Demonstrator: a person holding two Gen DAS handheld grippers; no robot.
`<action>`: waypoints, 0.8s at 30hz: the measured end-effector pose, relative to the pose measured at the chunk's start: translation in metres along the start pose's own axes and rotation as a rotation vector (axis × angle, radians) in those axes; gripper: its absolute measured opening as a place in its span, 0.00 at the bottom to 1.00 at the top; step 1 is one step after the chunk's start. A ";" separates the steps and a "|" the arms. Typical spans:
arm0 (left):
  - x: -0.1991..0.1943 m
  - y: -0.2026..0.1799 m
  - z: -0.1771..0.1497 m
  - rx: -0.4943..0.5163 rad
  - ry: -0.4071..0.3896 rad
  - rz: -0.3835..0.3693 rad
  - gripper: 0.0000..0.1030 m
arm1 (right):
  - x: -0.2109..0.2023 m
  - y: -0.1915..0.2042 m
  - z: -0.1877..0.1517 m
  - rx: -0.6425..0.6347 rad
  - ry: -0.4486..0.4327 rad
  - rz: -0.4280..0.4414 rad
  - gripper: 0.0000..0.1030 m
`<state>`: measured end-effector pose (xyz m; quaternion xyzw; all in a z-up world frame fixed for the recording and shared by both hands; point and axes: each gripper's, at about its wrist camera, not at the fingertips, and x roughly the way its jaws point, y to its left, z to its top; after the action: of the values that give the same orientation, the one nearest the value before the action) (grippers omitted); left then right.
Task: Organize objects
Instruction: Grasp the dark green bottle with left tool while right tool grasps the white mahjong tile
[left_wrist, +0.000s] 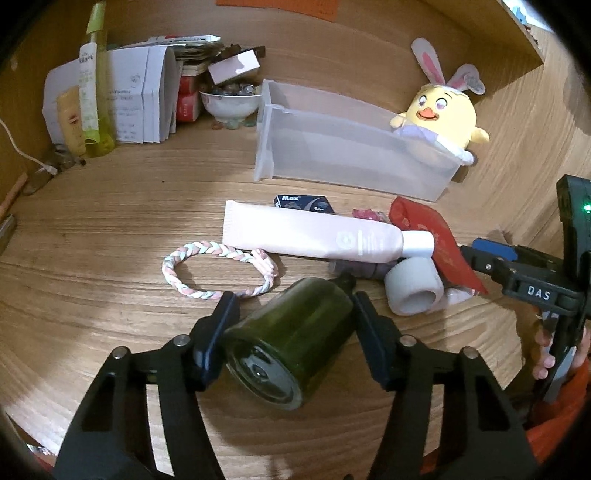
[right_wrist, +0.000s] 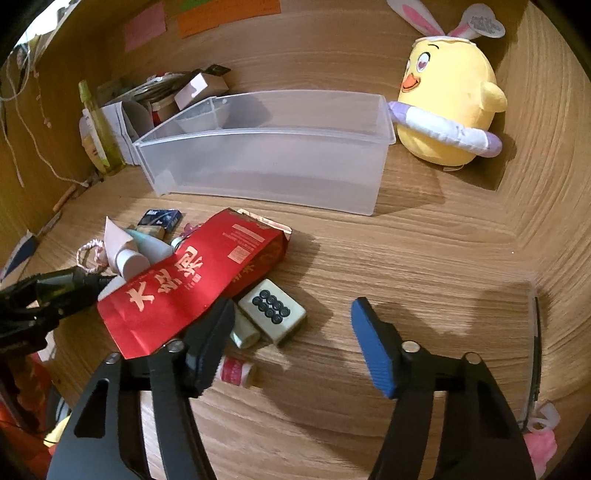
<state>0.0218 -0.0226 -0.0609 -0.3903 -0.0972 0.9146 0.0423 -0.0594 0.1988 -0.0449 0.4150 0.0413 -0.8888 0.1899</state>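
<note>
I see the dark green bottle (left_wrist: 291, 339) lying on its side on the wooden surface (left_wrist: 110, 236), base toward my camera, right between the jaws of my left gripper (left_wrist: 291, 306); both pads sit against its flanks, so the jaws are clamped on it at about half their spread. Just beyond its neck lie the braided ring (left_wrist: 218, 273) and the pink tube (left_wrist: 314, 236). My right gripper (right_wrist: 291, 314) has nothing between its jaws, which stand moderately apart over bare wood; its left finger sits against the edge of the red packet (right_wrist: 192, 288), with the mahjong tile (right_wrist: 271, 314) just beside it. The clear plastic bin (right_wrist: 266, 162) stands farther back, next to the yellow chick plush (right_wrist: 450, 107).
</note>
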 end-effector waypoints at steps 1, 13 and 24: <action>0.000 0.001 0.000 0.000 -0.004 -0.001 0.60 | 0.000 -0.001 0.001 0.011 0.003 0.005 0.52; -0.014 0.008 0.015 -0.015 -0.062 -0.016 0.57 | 0.000 0.001 0.002 0.000 0.007 -0.025 0.42; -0.023 0.005 0.043 0.029 -0.102 -0.040 0.41 | 0.008 0.001 0.003 -0.016 0.032 -0.040 0.22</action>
<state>0.0064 -0.0377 -0.0170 -0.3405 -0.0938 0.9335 0.0613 -0.0657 0.1949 -0.0490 0.4267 0.0598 -0.8854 0.1746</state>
